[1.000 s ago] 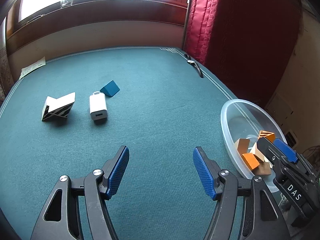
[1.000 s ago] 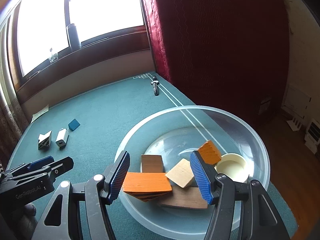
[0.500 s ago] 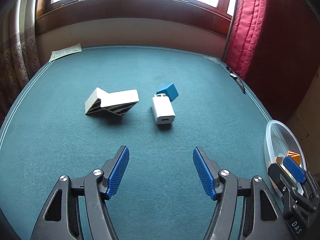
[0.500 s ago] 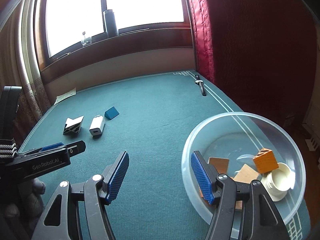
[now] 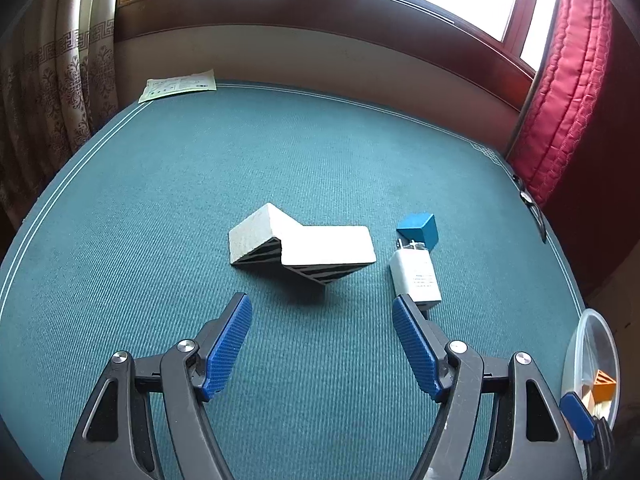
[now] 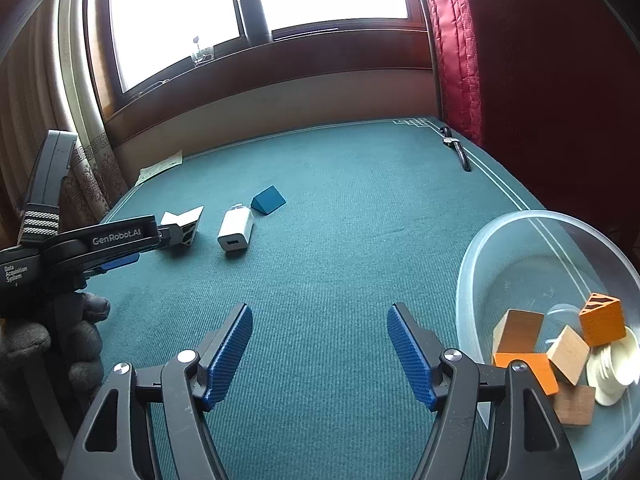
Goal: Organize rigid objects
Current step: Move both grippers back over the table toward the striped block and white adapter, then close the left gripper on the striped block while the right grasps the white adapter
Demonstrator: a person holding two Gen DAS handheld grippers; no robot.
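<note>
The left gripper (image 5: 320,340) is wide open and holds nothing. The striped white block (image 5: 304,246) lies just in front of it, left of the white charger (image 5: 416,276). Go straight, put one finger on each side, then squeeze. The right gripper (image 6: 320,344) is open too, beside the clear bowl (image 6: 472,264).

Right hand-held gripper (image 6: 320,344) open over green mat (image 6: 340,240), clear bowl (image 6: 480,240) w/ blocks (image 6: 518,330) beside it.

Both wrist views low over table (image 5: 160,184), facing window; share striped block (image 5: 300,248).
</note>
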